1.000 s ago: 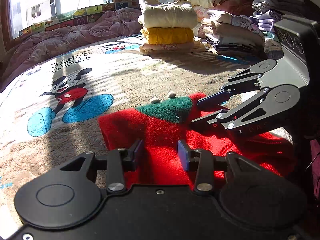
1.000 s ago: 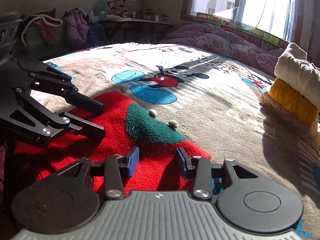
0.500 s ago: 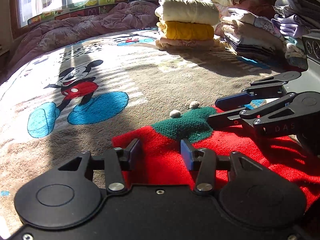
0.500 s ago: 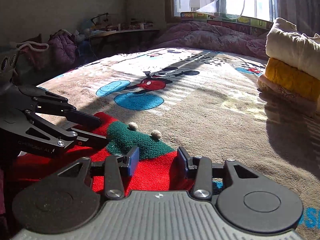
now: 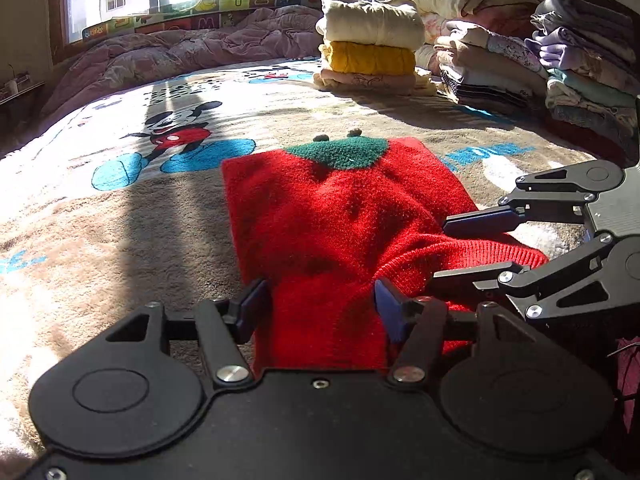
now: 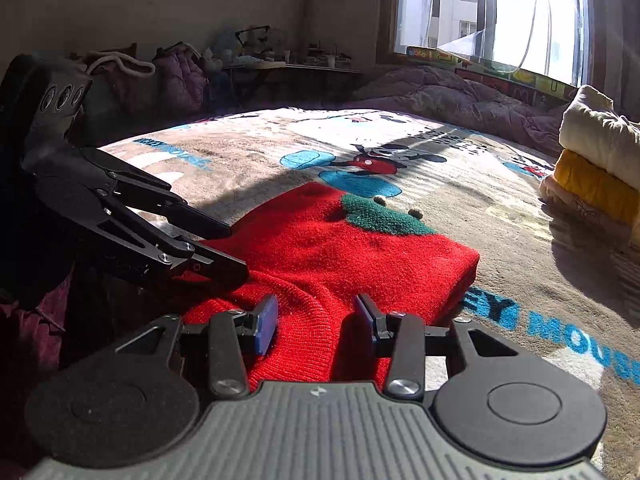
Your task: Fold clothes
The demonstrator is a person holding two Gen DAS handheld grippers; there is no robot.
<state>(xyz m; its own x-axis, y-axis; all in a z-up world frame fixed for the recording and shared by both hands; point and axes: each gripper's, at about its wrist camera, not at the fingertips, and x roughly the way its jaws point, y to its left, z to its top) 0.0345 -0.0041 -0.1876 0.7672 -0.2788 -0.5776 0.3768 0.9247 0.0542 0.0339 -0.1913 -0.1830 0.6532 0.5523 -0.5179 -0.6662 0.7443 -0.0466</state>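
Plush blanket [image 5: 120, 240] under fuzzy red sweater [image 5: 332, 216]

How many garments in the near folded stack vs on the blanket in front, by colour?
Cream, top of stack: 1
Yellow, middle of stack: 1
Pale pink, bottom of stack: 1
Red sweater with green patch, flat on the blanket: 1
Total: 4
The further piles at right are too jumbled to count.

Both wrist views, low and close, share the red sweater [image 5: 340, 216].
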